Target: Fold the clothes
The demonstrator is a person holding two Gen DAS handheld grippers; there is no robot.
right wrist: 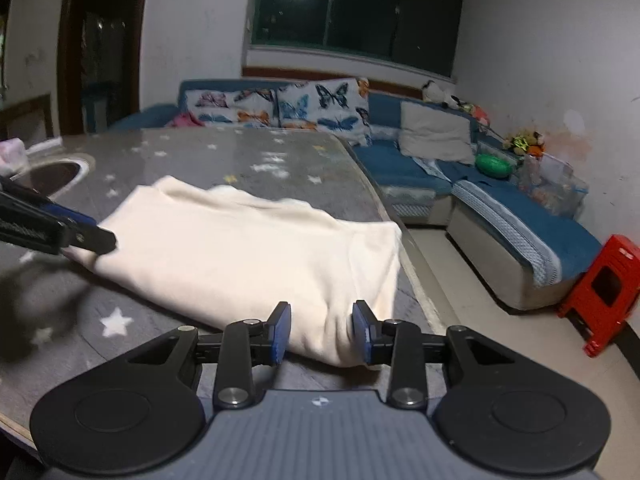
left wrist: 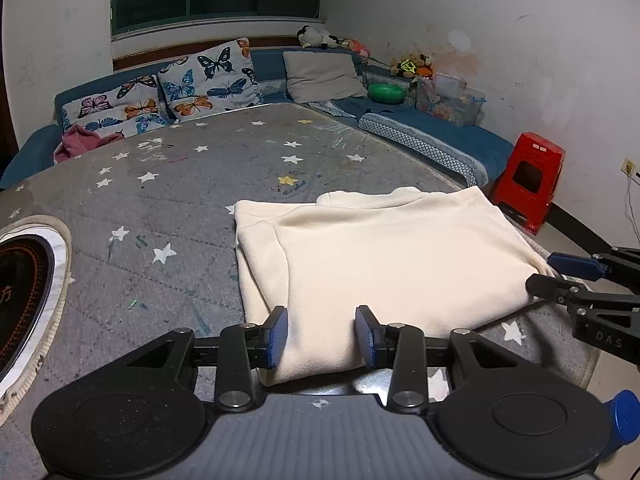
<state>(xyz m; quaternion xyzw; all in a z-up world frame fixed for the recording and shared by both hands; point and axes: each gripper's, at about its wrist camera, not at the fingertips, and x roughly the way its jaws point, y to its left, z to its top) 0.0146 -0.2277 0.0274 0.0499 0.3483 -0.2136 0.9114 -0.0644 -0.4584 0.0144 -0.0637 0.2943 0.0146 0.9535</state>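
Note:
A cream garment (left wrist: pixel 380 264) lies folded into a rough rectangle on the grey star-patterned table cover (left wrist: pixel 160 200). My left gripper (left wrist: pixel 322 336) sits at its near edge with the jaws apart; the cloth lies flat between the blue pads, unpinched. The right gripper (left wrist: pixel 544 276) reaches in from the right at the garment's right corner. In the right wrist view the garment (right wrist: pixel 248 248) stretches away to the left, and my right gripper (right wrist: pixel 322 334) stands open over its near, slightly wrinkled corner. The left gripper (right wrist: pixel 100 232) shows at the far left edge of the cloth.
A round inset cooktop (left wrist: pixel 24 300) sits in the table at the left. Behind the table runs a blue corner sofa (left wrist: pixel 420 136) with butterfly cushions (left wrist: pixel 208 80). A red plastic stool (left wrist: pixel 528 180) stands on the floor past the table's right edge (right wrist: pixel 404 240).

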